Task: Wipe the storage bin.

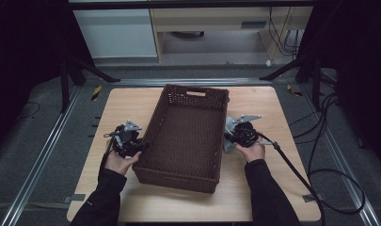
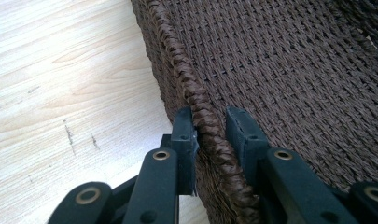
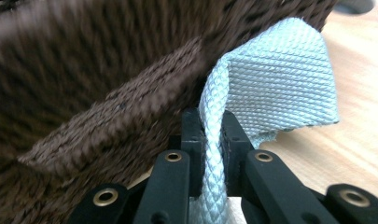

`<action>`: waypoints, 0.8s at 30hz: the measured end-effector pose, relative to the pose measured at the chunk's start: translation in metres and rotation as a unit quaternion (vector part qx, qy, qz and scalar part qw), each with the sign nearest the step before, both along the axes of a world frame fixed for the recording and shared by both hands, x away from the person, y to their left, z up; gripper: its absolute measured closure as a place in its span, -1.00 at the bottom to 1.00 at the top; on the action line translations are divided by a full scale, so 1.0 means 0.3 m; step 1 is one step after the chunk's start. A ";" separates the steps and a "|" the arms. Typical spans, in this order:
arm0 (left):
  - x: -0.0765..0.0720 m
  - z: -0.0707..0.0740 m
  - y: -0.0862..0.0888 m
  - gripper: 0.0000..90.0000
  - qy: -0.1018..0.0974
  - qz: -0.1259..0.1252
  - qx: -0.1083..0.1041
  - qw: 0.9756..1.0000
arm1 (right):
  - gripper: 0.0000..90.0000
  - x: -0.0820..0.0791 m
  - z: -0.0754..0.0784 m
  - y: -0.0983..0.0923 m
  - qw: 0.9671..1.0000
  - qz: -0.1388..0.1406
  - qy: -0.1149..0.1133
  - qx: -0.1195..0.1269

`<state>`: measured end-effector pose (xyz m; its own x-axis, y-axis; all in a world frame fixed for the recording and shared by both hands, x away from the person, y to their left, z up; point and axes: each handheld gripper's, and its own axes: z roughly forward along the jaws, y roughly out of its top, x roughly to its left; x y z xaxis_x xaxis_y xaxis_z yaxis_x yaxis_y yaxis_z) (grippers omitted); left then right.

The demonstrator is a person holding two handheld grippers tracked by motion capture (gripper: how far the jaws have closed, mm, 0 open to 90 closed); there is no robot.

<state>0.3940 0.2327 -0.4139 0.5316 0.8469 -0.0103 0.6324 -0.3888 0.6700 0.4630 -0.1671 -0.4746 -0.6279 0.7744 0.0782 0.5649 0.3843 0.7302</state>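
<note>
Basket: centre of table, woven, stiff, light. Left gripper jaws straddle braided left rim, one outside touching, other just clear inside. Right gripper clamped on pale cloth beside right wall; cloth soft, limp, pinch at fold.

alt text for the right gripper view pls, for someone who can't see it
The right gripper is shut on a fold of pale blue cloth, held right beside the blurred brown wicker basket. Light wooden table shows at the right.
</note>
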 end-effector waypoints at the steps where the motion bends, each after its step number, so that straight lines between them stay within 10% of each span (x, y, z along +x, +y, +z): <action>1: 0.004 0.000 -0.001 0.62 0.000 0.001 0.000 1.000 | 0.86 0.002 -0.006 0.003 1.000 0.001 0.004 0.000; 12: 0.026 0.002 -0.009 0.50 -0.010 0.000 0.007 1.000 | 0.86 -0.026 0.153 -0.033 0.996 -0.005 -0.076 0.034; 24: -0.023 0.022 0.000 0.28 -0.017 -0.018 0.008 1.000 | 0.86 -0.030 0.064 -0.022 0.999 0.000 -0.029 0.013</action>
<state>0.3871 0.2327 -0.4072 0.5611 0.8274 0.0220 0.5951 -0.4218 0.6841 0.4539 -0.1738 -0.4553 -0.6314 0.7730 0.0627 0.5218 0.3636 0.7717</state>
